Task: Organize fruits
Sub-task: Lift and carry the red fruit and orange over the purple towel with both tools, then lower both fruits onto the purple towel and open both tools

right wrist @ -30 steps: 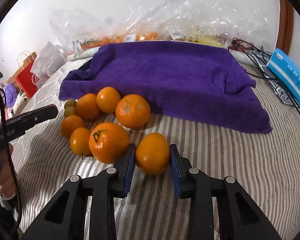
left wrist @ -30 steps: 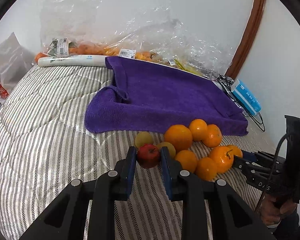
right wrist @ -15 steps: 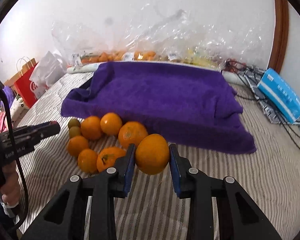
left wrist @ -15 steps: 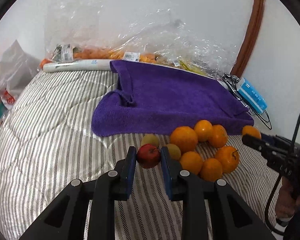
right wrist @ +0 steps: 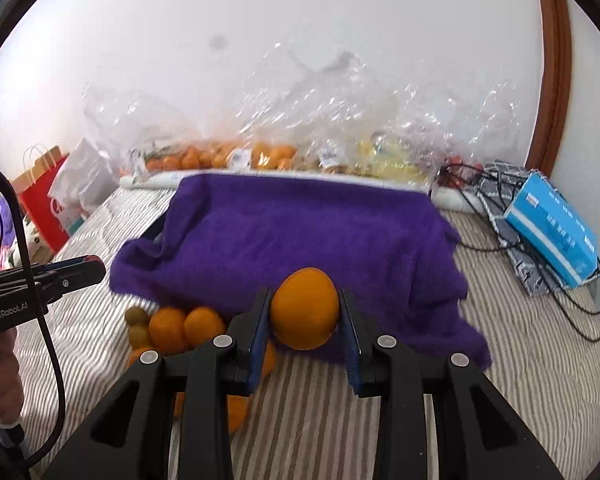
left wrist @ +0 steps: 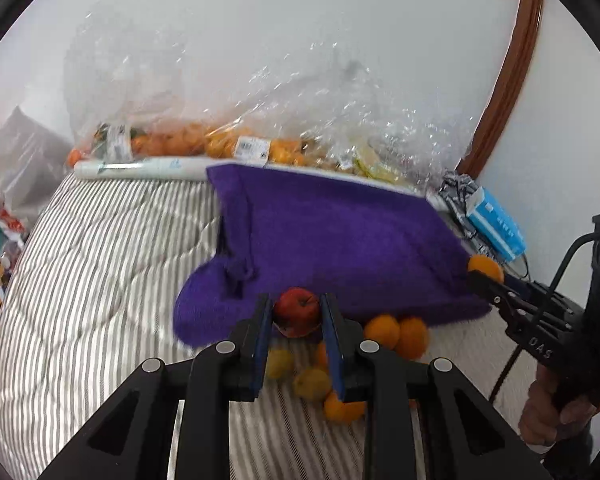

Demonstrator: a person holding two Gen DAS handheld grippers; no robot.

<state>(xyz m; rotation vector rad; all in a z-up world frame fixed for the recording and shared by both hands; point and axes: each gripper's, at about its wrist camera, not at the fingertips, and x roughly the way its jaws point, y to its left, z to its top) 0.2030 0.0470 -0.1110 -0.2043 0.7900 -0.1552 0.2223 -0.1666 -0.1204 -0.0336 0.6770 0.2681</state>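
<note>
Above striped bedding (left wrist: 100, 264), left gripper (left wrist: 296, 312) clamping apple (left wrist: 297, 311) — right gripper (right wrist: 305, 312) clamping orange (right wrist: 305, 309)

The right gripper (right wrist: 305, 330) clamps an orange (right wrist: 305, 309) (lifted clear) before the purple towel (right wrist: 300, 232).

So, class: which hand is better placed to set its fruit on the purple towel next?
Probably the right: its orange hangs nearer the purple towel middle; the left's apple hangs at a corner.
</note>
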